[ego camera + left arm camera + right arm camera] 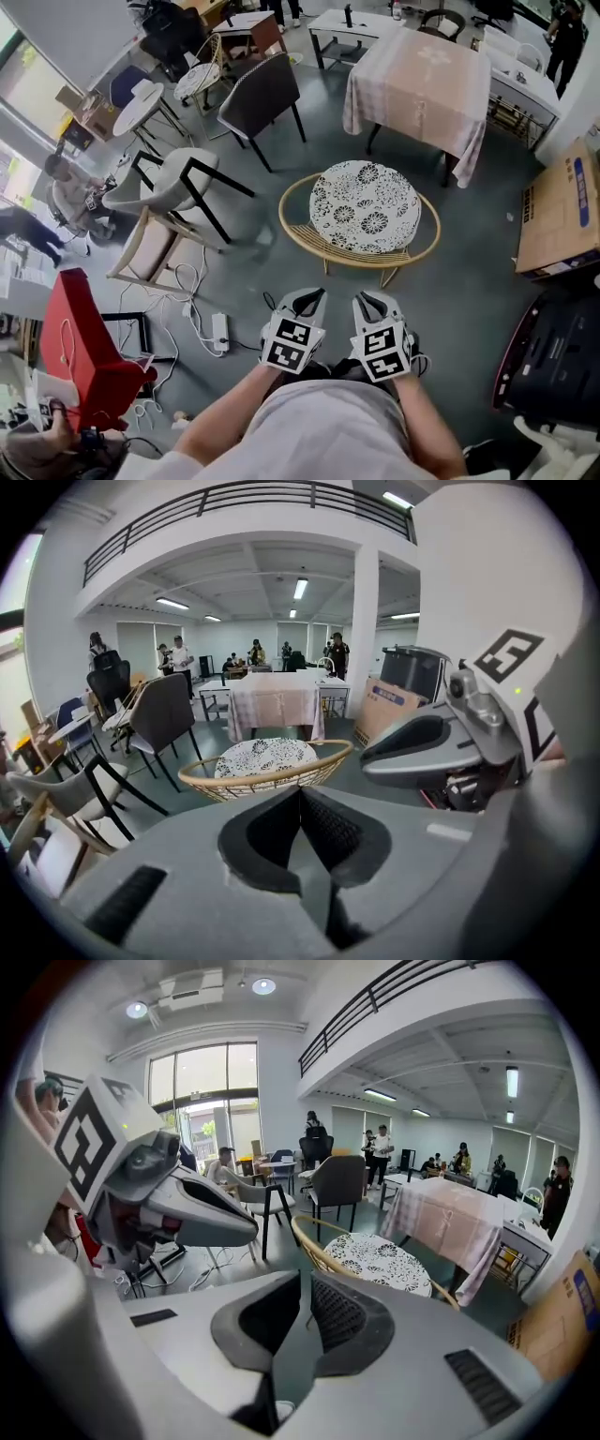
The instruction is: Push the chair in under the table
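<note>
Left gripper [308, 296] and right gripper [371, 300], both closed and empty, sit bottom centre. The chair [309, 240] stands mid-frame, apart from the surface [422, 80] upper right; an off-centre shove could spin it aside.

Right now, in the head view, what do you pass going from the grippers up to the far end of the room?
Round wicker chair with a flowery cushion → table with the pink cloth → white table.
</note>
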The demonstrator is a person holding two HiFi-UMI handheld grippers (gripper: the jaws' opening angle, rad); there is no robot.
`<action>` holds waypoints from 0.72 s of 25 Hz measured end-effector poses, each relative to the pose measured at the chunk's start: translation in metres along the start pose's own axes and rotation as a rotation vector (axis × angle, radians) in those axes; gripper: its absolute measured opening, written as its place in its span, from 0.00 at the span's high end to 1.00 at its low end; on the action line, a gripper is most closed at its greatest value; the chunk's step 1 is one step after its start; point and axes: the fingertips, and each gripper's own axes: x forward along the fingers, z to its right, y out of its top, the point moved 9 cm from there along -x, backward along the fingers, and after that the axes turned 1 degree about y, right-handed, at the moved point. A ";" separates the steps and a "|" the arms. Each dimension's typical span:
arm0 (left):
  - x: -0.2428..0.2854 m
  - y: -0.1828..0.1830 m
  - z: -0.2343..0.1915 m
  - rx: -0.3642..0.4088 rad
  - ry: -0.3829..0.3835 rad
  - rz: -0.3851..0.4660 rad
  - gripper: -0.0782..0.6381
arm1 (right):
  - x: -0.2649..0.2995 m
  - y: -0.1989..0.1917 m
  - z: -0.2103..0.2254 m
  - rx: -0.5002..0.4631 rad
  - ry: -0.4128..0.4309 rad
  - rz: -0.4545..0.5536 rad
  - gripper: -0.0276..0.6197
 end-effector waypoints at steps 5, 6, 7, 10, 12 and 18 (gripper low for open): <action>0.018 0.003 -0.023 0.129 -0.017 -0.044 0.88 | 0.015 0.005 0.002 -0.062 -0.020 -0.034 0.95; 0.022 0.002 -0.029 0.154 -0.024 -0.053 0.88 | 0.019 0.006 0.001 -0.073 -0.027 -0.044 0.95; 0.026 0.001 -0.035 0.180 -0.034 -0.062 0.88 | 0.022 0.008 0.001 -0.084 -0.034 -0.053 0.95; 0.038 0.006 -0.055 0.294 -0.066 -0.078 0.88 | 0.035 0.016 -0.002 -0.120 -0.064 -0.080 0.95; 0.049 0.011 -0.068 0.397 -0.098 -0.090 0.88 | 0.045 0.023 -0.001 -0.142 -0.093 -0.104 0.95; 0.084 0.016 -0.102 0.724 -0.254 -0.121 0.78 | 0.079 0.035 0.001 -0.214 -0.165 -0.203 0.94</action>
